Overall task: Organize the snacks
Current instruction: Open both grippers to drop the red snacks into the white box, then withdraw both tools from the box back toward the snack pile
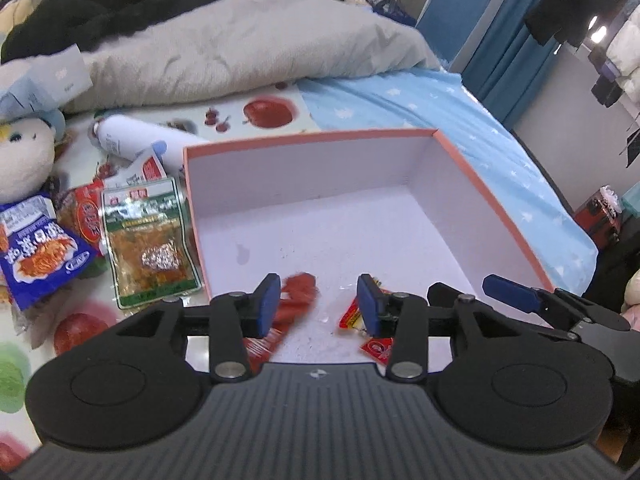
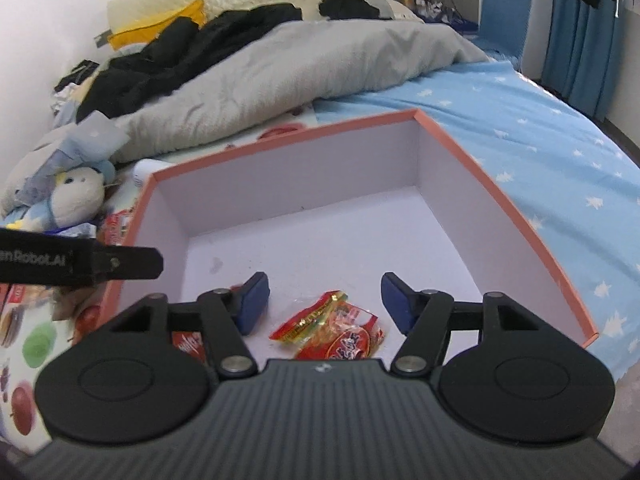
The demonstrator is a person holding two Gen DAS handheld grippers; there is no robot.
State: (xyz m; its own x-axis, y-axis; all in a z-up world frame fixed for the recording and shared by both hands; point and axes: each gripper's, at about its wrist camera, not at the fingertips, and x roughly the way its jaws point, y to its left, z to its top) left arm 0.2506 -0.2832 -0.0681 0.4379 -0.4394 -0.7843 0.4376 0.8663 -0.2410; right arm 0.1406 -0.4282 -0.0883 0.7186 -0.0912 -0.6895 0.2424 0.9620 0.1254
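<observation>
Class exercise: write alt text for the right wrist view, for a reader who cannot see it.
The open right gripper hangs over a red snack packet lying on the white floor of a pink-rimmed box on a bed. The left gripper reaches in from the left edge, and a grey duvet lies behind.

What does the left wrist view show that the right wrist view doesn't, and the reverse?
Only the left wrist view: loose snack packets beside the box, a blue packet and a clear green-edged packet, plus a white bottle lying behind them. Only the right wrist view: the whole red and yellow packet on the box floor between the open right gripper fingers, not pinched. Both: the pink-rimmed box, the grey duvet, the blue starred sheet and a plush toy. The left gripper also stands open.
</observation>
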